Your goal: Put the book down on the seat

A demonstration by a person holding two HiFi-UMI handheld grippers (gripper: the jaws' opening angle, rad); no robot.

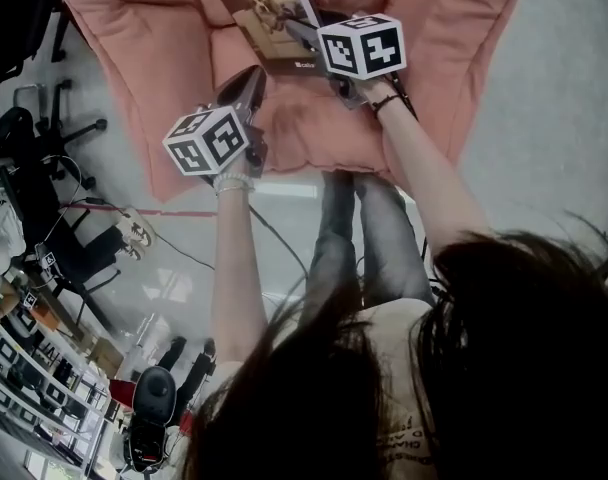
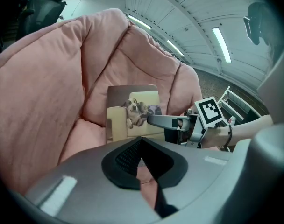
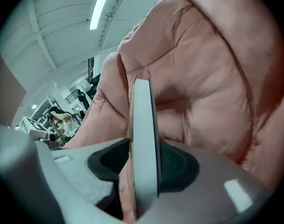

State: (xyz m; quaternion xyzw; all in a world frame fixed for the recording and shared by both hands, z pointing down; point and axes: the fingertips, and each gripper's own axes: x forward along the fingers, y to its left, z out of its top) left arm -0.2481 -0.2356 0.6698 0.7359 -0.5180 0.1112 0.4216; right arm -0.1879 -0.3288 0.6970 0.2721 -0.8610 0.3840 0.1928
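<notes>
- Pink padding of the seat (image 1: 454, 58) filled the top of the head view. The book (image 1: 269, 13) sat over its hollow, just beyond the right gripper (image 1: 302, 33) and towards the backrest. The left gripper (image 1: 256, 80) hung short of it, nearer the front edge.
- From the left gripper view, the book (image 2: 128, 115) stood nearly upright with its cover facing out, and one right jaw crossed its lower corner. Its bottom edge was hidden, so contact with the cushion could not be told. The left gripper's (image 2: 142, 140) jaws were pressed together, with nothing between them.
- From the right gripper view, the book (image 3: 144, 139) ran edge-on straight away from the jaws, and both pads pinched it. Judging by this, the coming move was to tip its long axis down flat.
</notes>
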